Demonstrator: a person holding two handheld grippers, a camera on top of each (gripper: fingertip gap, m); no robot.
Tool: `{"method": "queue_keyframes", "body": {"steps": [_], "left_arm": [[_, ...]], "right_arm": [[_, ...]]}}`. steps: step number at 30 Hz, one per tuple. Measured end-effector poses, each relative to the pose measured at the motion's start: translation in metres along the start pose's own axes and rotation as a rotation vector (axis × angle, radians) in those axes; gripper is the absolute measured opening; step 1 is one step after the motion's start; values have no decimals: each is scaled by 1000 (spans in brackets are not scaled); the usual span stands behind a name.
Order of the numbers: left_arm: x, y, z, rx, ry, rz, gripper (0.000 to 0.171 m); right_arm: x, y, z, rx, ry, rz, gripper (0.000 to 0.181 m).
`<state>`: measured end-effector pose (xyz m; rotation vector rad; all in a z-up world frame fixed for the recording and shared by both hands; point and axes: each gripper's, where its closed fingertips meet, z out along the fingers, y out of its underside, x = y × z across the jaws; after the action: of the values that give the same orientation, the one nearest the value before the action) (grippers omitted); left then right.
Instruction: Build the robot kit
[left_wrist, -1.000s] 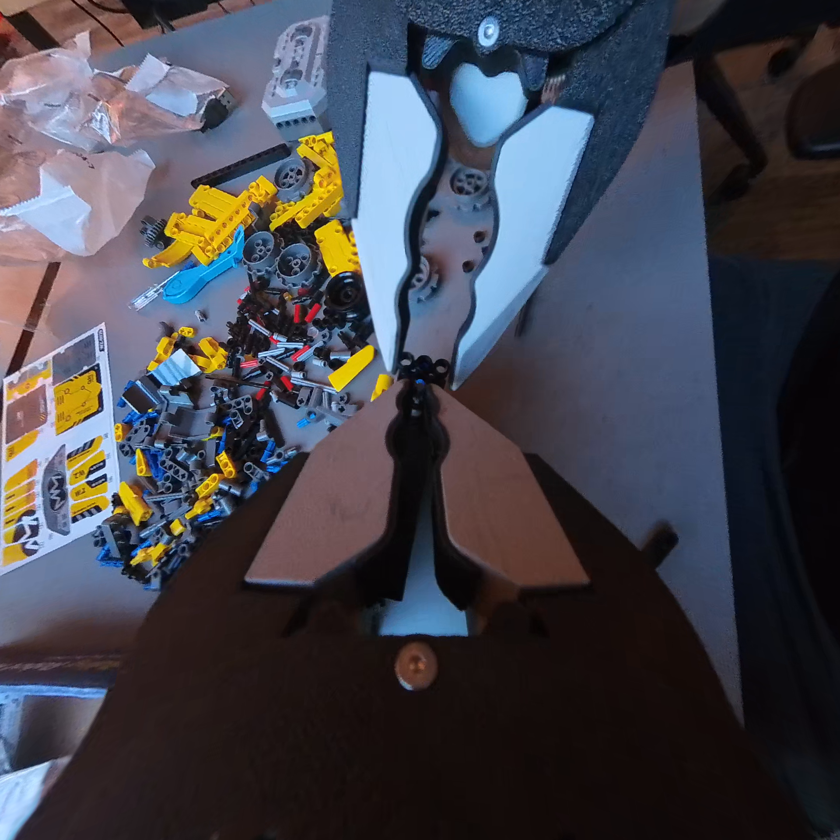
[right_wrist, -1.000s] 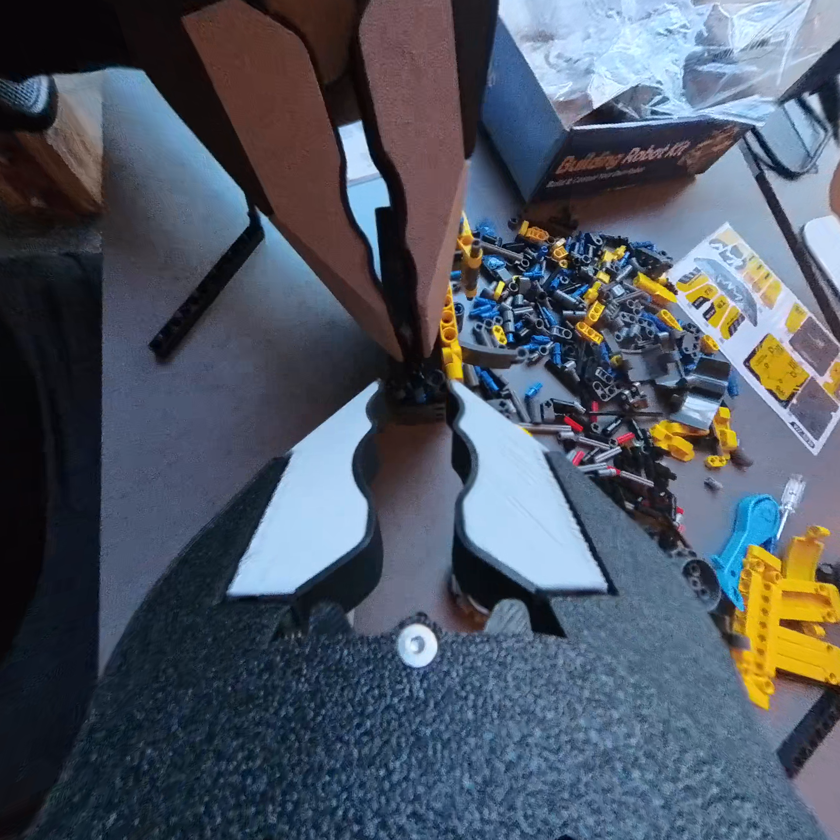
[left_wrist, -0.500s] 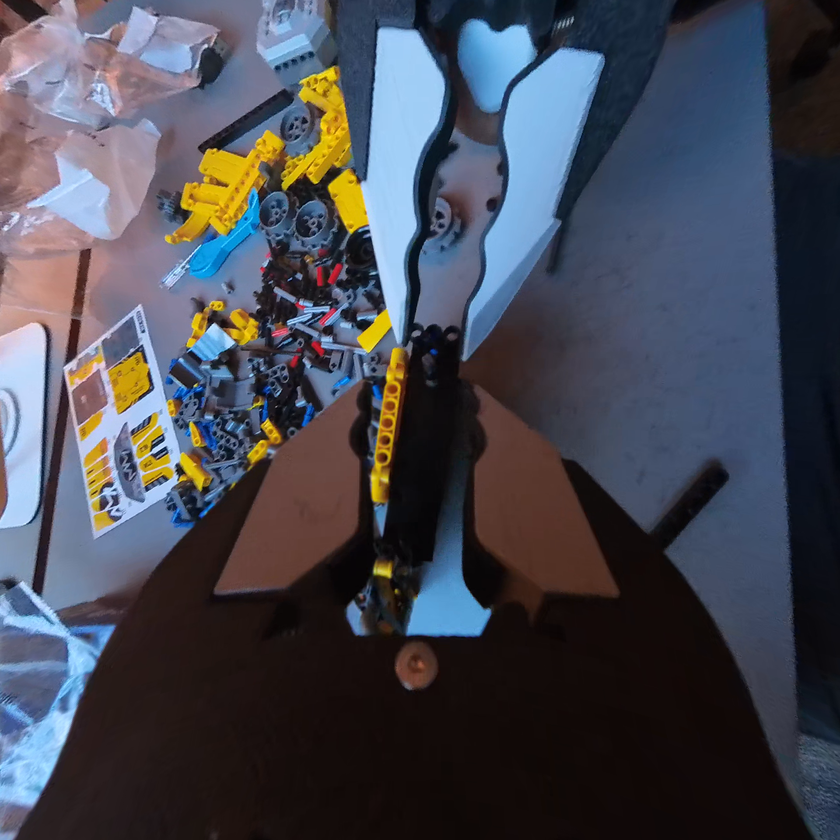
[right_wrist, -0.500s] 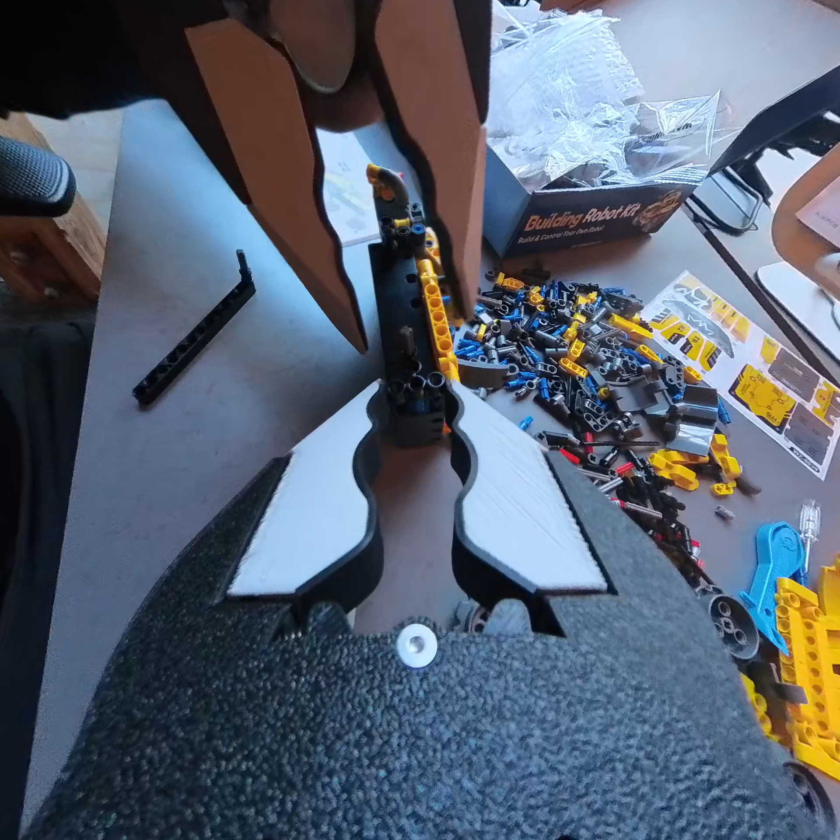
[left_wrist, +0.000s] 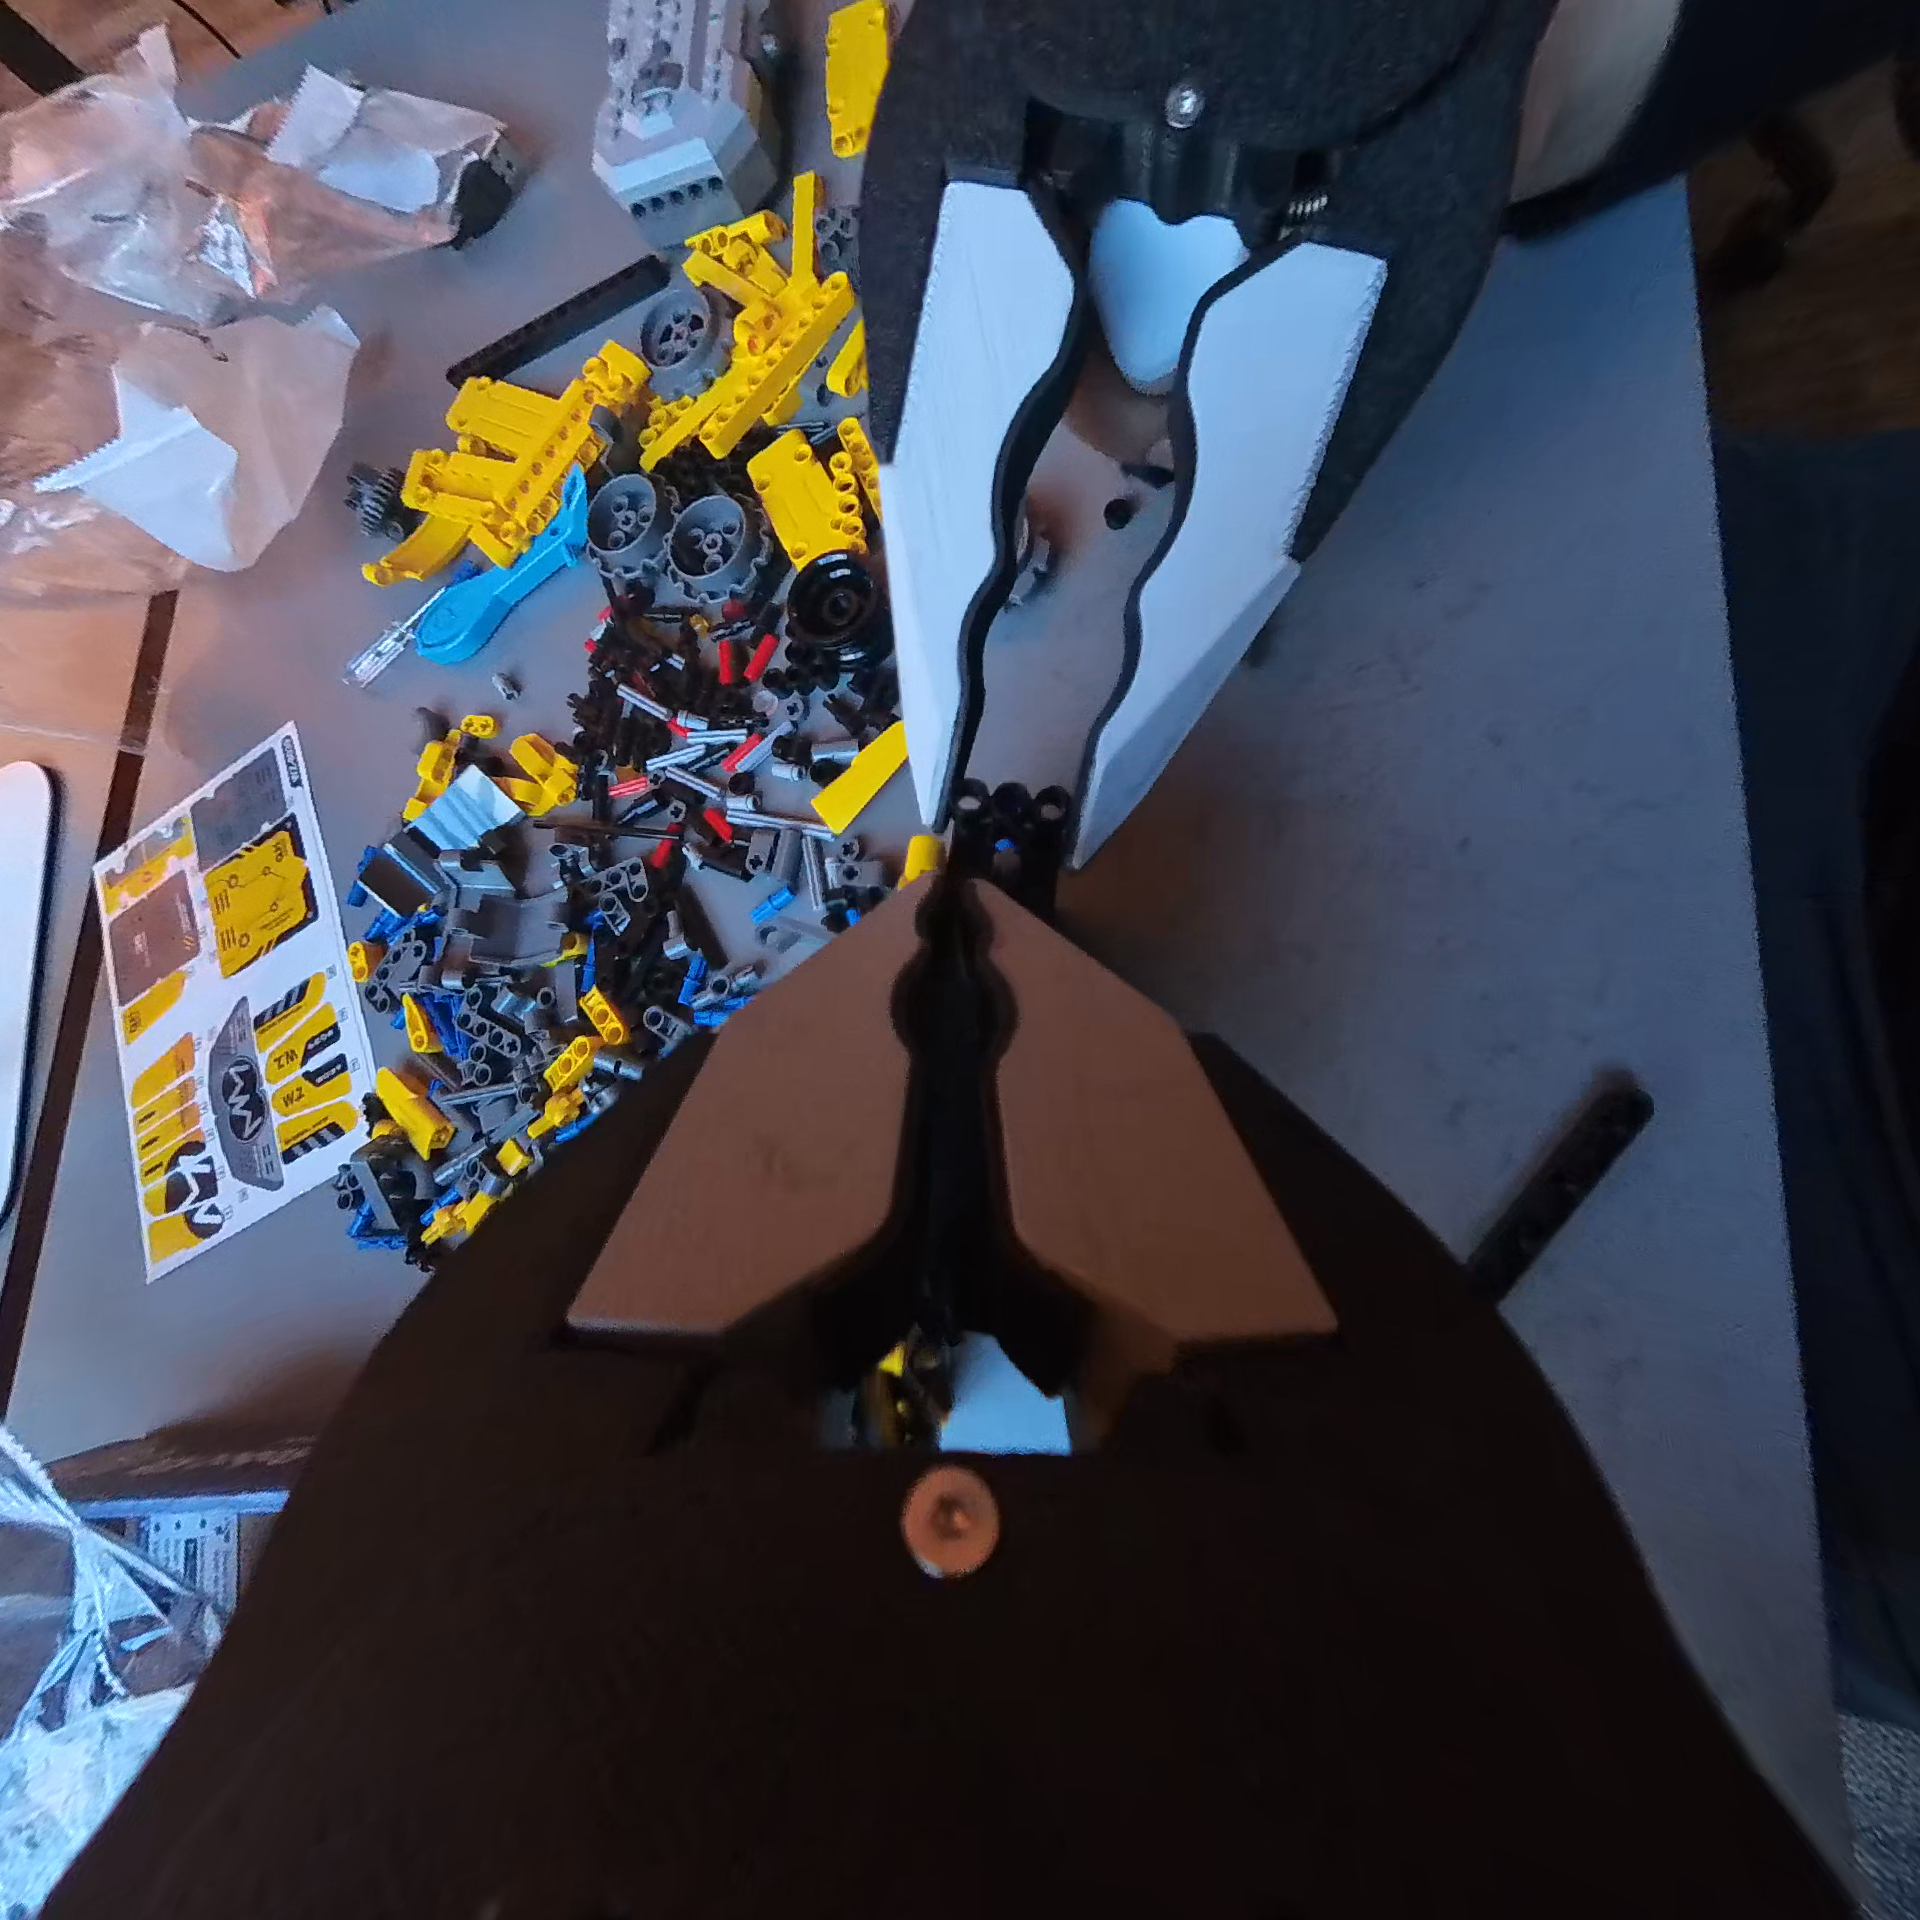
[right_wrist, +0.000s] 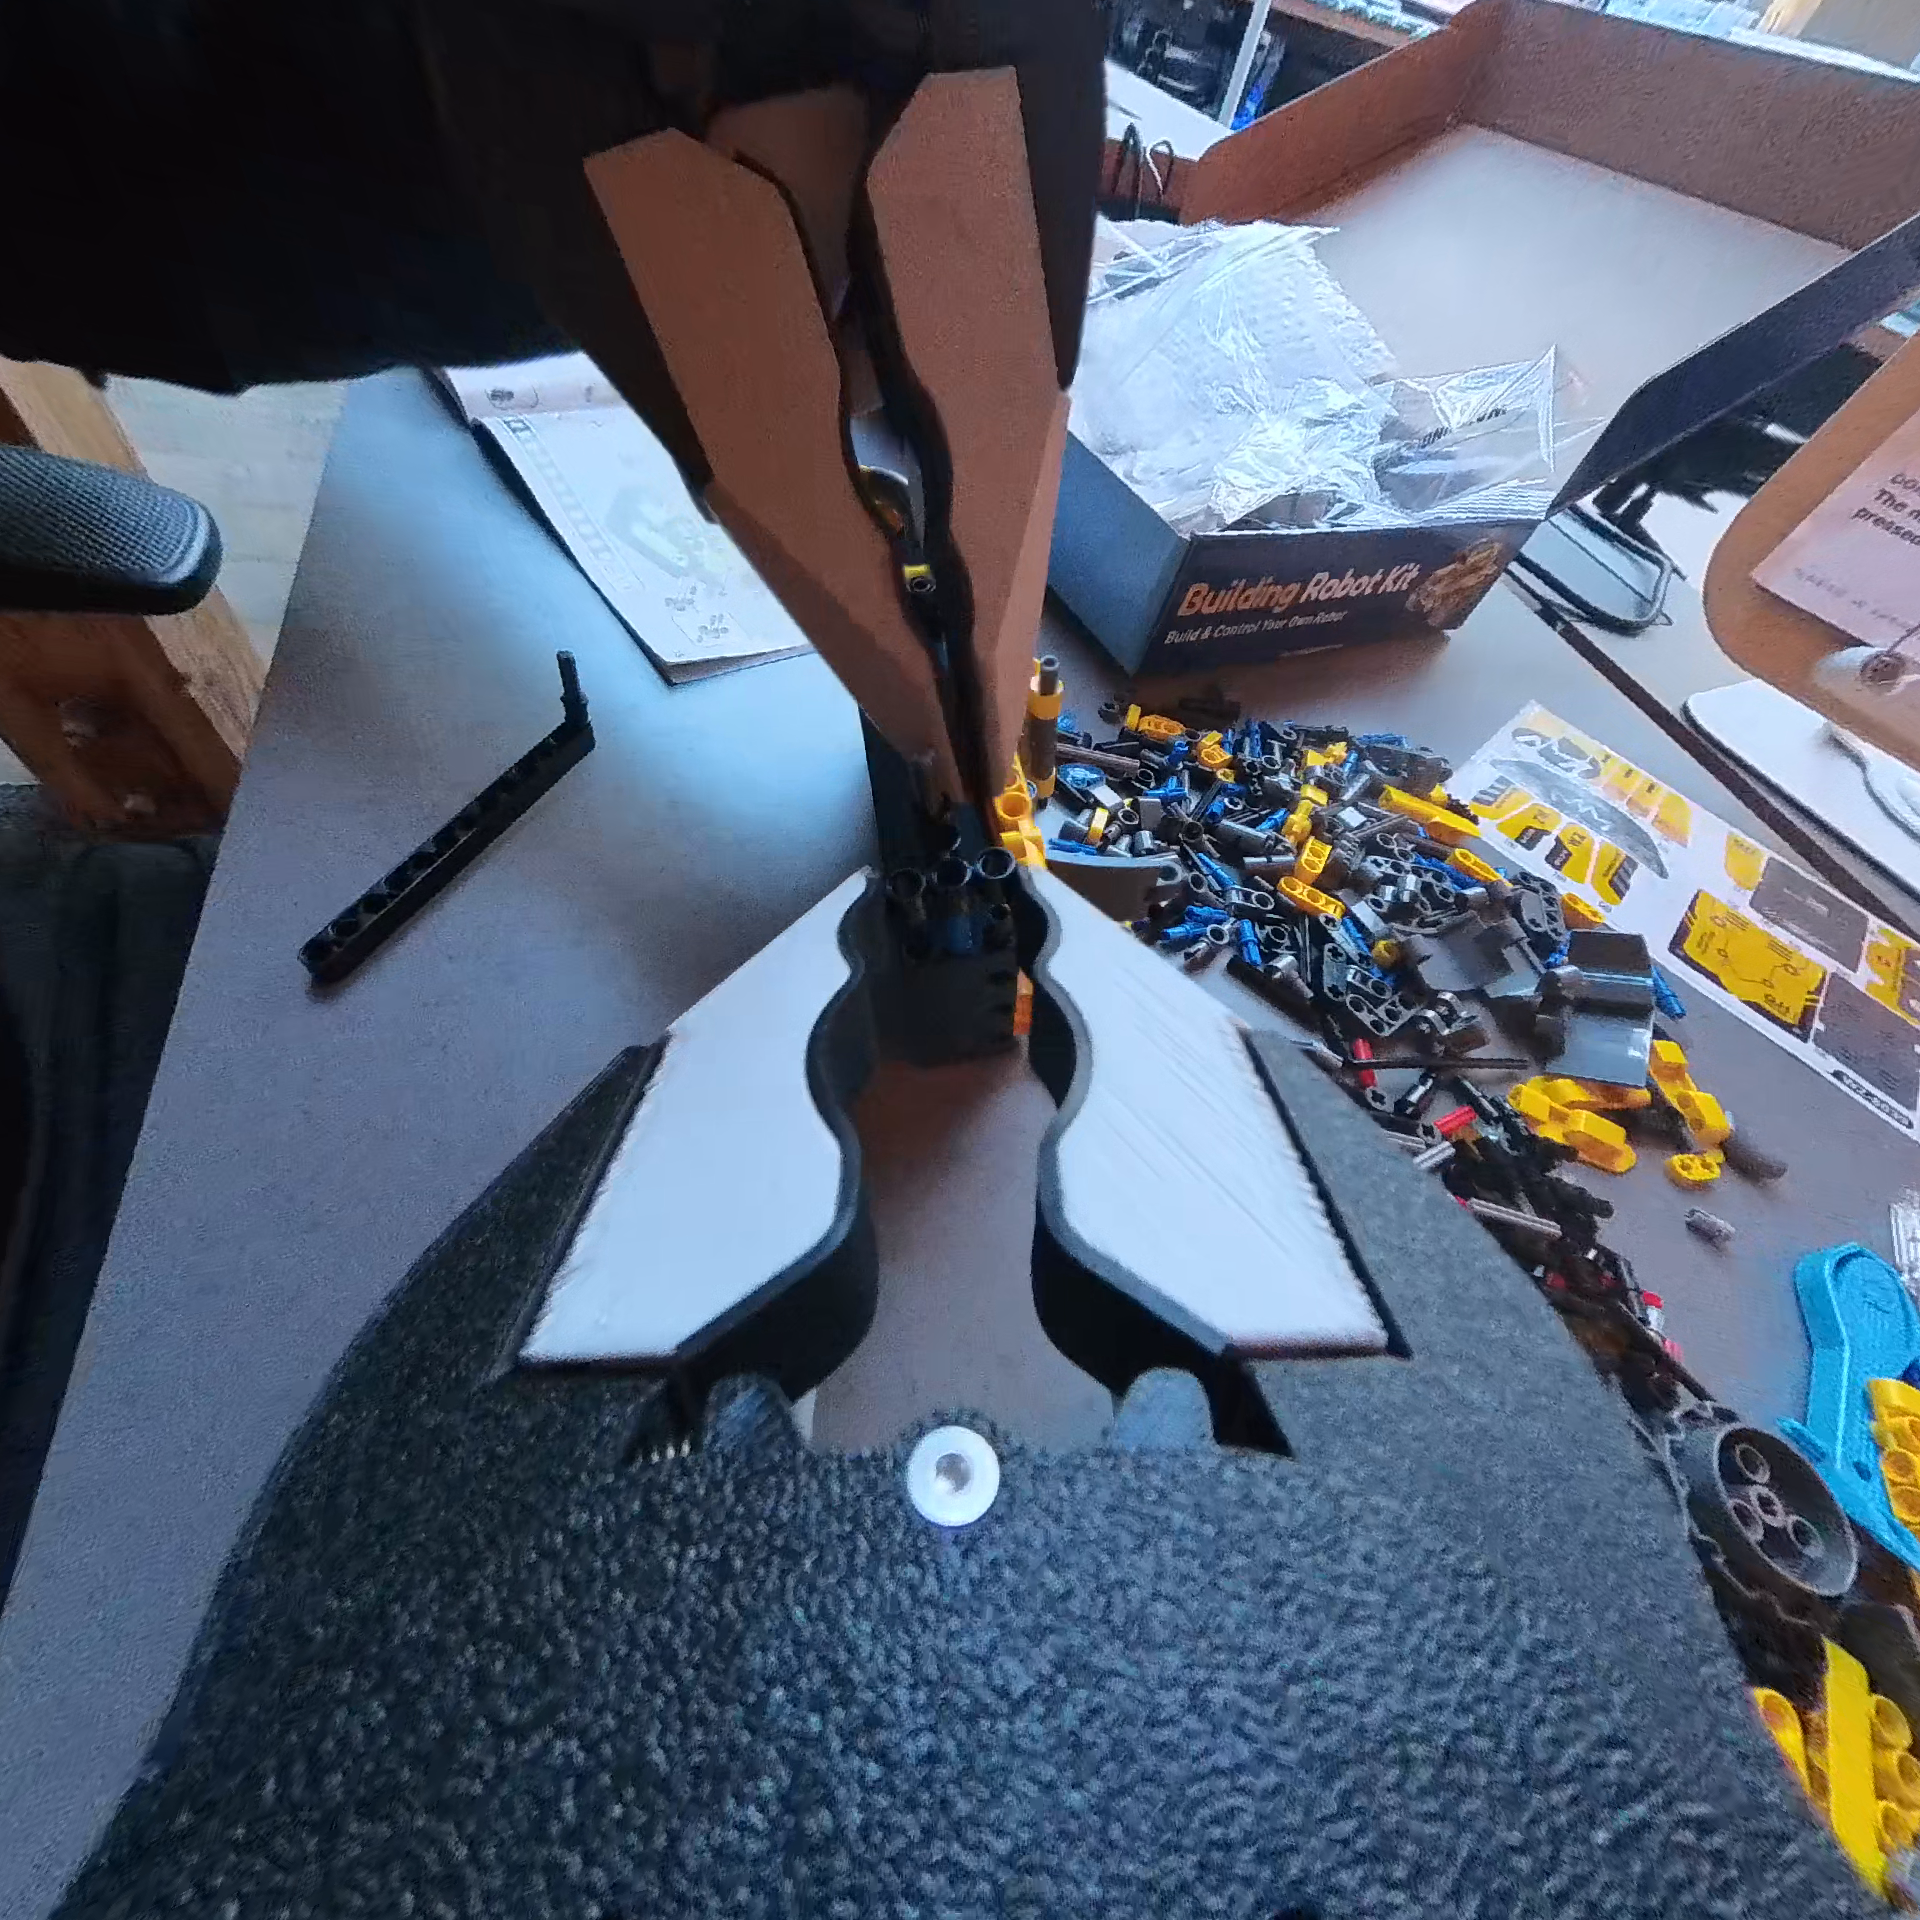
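A long black brick assembly with a yellow beam along it (right_wrist: 951, 977) is held between both grippers above the grey table (left_wrist: 1403, 779). My left gripper (left_wrist: 961, 883), with brown pads, is shut on it; its length lies hidden between the pads, and only the studded black end (left_wrist: 1008, 821) sticks out. My right gripper (right_wrist: 951, 904), with white pads, is shut on that same end from the opposite side. The two grippers meet tip to tip. The left gripper also shows in the right wrist view (right_wrist: 966, 779), and the right gripper in the left wrist view (left_wrist: 1008, 831).
A pile of small black, blue, yellow and red pieces (left_wrist: 623, 883) lies left of the grippers, with a sticker sheet (left_wrist: 229, 997), grey wheels (left_wrist: 675, 530) and plastic bags (left_wrist: 156, 312). A long black beam (right_wrist: 447, 831) lies alone. A kit box (right_wrist: 1299, 582) and booklet (right_wrist: 644, 540) lie beyond. My two grippers' fingertips are within a few centimetres of each other.
Half a second ago my left gripper was open around the assembly; it is now shut on it again. My right gripper has kept its hold on the end throughout.
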<state>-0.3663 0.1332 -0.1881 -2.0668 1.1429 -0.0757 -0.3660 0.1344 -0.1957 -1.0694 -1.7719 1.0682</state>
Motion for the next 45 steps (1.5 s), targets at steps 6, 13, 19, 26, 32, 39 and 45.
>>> {"method": "queue_keyframes", "body": {"steps": [6,13,19,26,32,39,45], "left_arm": [[6,-1,-7,37,117,-56,15],[7,1,10,8,88,4,3],[5,1,9,-50,77,25,3],[4,4,10,-59,79,49,3],[1,7,10,-45,87,18,4],[1,7,9,-36,110,13,3],[5,13,12,-48,131,27,3]], "right_arm": [[-1,0,0,11,-2,6,23],[-1,1,0,10,6,-3,23],[-2,2,-2,-74,-53,132,24],[10,2,-12,-234,-252,609,33],[6,9,-4,-359,-464,843,18],[3,4,1,-419,-561,946,22],[-5,6,4,-508,-726,1024,11]]}}
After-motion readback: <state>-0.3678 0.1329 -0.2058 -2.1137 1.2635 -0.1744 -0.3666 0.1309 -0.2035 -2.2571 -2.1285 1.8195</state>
